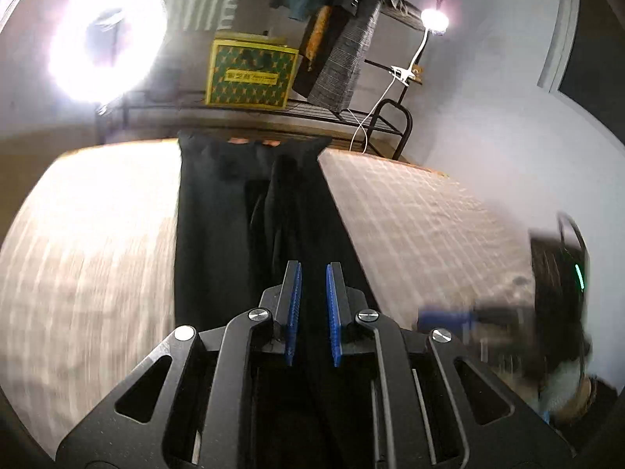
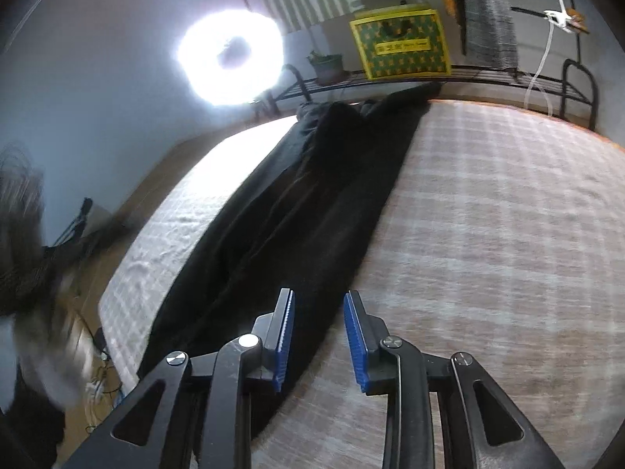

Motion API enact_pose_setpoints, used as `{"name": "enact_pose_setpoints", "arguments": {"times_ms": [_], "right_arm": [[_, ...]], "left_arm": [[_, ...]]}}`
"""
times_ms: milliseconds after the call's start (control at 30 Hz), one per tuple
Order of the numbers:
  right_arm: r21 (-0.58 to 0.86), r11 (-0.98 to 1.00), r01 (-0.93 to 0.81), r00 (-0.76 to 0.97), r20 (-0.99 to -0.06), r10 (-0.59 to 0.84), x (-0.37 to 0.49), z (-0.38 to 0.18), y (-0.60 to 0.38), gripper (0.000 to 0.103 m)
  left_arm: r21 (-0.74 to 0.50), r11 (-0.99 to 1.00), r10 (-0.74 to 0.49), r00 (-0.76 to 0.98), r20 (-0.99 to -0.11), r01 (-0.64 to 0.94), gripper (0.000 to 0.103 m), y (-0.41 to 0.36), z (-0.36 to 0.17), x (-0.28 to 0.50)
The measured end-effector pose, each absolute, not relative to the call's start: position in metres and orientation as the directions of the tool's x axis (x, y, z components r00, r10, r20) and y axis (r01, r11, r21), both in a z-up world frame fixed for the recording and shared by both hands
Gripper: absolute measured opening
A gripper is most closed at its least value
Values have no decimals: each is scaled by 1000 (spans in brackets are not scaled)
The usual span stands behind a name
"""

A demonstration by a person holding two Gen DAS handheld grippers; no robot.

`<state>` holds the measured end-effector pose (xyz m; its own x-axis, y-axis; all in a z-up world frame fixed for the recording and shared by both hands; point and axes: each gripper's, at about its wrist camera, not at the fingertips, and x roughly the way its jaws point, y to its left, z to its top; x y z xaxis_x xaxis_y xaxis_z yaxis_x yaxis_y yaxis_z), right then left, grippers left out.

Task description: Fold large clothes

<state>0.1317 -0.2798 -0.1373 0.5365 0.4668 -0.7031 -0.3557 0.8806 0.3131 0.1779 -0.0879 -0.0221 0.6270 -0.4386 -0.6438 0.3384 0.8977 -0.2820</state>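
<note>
We see the trousers (image 2: pixel 297 203) lying lengthwise along the bed (image 2: pixel 488 234), their far end at the bed's far edge. Behind the bed stands a rack (image 2: pixel 390 78) with a box (image 2: pixel 402 43) on it; a ring lamp (image 2: pixel 232 56) stands to its left.

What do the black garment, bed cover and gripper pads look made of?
Black garment: soft woven fabric, matte, probably cotton or a blend; it drapes in long soft folds with no shine.
Bed cover: textile with a woven or quilted check; exact fibre unclear.
Pads: blue ribbed rubber or plastic; toothed edges show.
</note>
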Motion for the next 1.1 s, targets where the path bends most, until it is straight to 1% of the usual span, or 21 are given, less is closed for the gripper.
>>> {"name": "enact_pose_setpoints", "arguments": {"times_ms": [167,267,333,433,533,567,633,800,900,933,1033,1100], "right_arm": [[314,846,-431,482,-712,510,130,-159,-249,26],[269,852,-450,452,-754,477,127,-175,-234,26],[249,853,-458,446,-766,463,123,-182,-230,26],[157,857,-490,485,-769,417,113,-182,-221,26],[49,858,-511,531,-767,360,101,-184,-208,27],[24,853,-521,537,-768,350,98,-185,-204,29],[14,848,-530,538,-768,348,96,-185,-202,30],[87,840,-536,510,-759,404,100,-185,-210,30],[82,839,-538,512,-758,403,100,-185,-209,30],[82,838,-539,513,-758,404,99,-185,-209,30],[106,836,-539,504,-754,420,101,-185,-212,30],[110,835,-538,502,-754,423,103,-183,-215,30]], "left_arm": [[-294,881,-466,572,-675,371,10,-125,-32,281],[-354,847,-521,483,-704,397,10,-162,-54,335],[-360,841,-526,451,-721,404,10,-185,-66,358],[-338,838,-512,404,-758,429,10,-226,-91,391],[-240,870,-429,422,-798,431,10,-256,-113,422],[-233,878,-417,428,-802,419,10,-258,-117,431],[-242,893,-405,446,-798,379,10,-257,-125,449],[-228,944,-325,536,-779,240,10,-228,-134,486],[-258,962,-258,589,-766,85,10,-192,-140,504],[-281,958,-256,587,-768,50,10,-182,-144,507],[-320,948,-265,568,-779,5,10,-168,-152,513],[-315,949,-262,572,-777,7,10,-165,-143,511]]}}
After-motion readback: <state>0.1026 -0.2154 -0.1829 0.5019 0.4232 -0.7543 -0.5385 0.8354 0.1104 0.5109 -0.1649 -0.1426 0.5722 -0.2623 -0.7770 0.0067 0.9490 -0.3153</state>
